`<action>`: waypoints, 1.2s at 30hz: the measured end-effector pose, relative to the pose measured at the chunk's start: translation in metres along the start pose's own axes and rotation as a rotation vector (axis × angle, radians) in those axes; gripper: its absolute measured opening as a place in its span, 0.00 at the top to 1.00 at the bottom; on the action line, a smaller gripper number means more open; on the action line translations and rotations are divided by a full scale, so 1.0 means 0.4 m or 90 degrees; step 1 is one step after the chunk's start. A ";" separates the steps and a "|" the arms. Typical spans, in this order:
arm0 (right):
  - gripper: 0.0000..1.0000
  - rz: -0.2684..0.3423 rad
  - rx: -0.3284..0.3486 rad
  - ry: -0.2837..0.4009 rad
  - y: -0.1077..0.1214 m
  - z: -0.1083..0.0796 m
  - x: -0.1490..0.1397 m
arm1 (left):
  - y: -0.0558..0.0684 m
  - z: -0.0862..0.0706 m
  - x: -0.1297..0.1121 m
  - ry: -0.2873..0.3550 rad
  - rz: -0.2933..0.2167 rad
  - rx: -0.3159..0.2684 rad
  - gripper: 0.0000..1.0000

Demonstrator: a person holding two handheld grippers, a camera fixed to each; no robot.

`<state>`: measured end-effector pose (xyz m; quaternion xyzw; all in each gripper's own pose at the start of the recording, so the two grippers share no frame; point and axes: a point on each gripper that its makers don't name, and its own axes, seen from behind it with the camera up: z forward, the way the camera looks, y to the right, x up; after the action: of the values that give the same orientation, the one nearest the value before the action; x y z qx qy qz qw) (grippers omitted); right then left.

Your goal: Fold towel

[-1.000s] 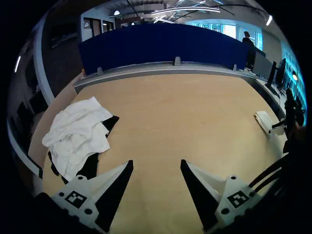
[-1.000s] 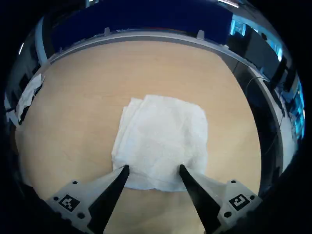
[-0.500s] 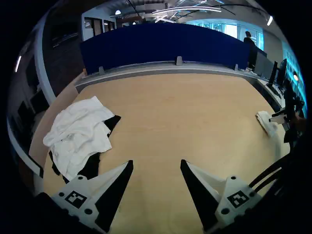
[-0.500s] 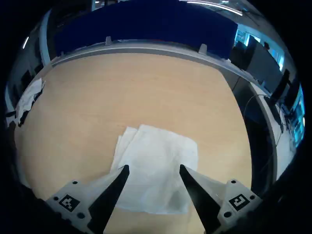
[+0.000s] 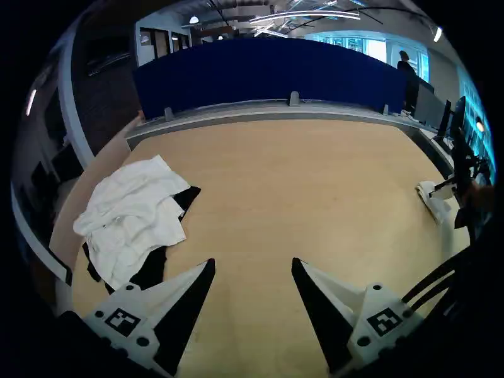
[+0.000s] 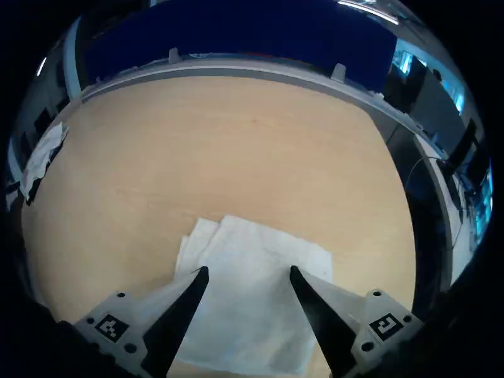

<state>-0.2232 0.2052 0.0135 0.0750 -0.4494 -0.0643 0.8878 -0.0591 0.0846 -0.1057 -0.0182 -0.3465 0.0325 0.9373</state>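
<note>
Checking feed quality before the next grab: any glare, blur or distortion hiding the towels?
Left gripper view: sharp, evenly lit crumpled towel pile; fisheye curves the table at its far edge. Right gripper view: folded towel slightly washed out, creases faint, no hard shadows.

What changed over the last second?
The right gripper advanced over the folded white towel, which now lies lower in its view, between and under the open fingers; nothing gripped or released. Left gripper stayed open, barely shifting; the crumpled white and black cloth pile stayed put on the wooden table.
</note>
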 end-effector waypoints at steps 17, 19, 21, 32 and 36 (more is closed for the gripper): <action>0.00 0.001 0.001 0.001 -0.005 -0.007 0.000 | -0.009 0.006 0.000 -0.003 0.001 0.001 0.10; 0.00 -0.002 -0.002 0.010 -0.008 -0.023 0.007 | -0.009 0.006 0.002 -0.002 0.001 -0.001 0.10; 0.00 -0.005 -0.005 0.020 -0.010 -0.040 0.013 | -0.009 0.007 0.003 -0.001 0.001 -0.002 0.10; 0.00 0.013 -0.015 0.051 -0.037 -0.125 -0.012 | -0.006 0.006 0.013 0.008 0.001 -0.010 0.10; 0.00 0.016 -0.021 0.058 -0.043 -0.144 -0.025 | -0.007 0.006 0.017 0.011 0.003 -0.012 0.10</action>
<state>-0.1831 0.1944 -0.0313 0.0575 -0.4081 -0.0569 0.9093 -0.0555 0.0822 -0.0994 -0.0285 -0.3383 0.0313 0.9401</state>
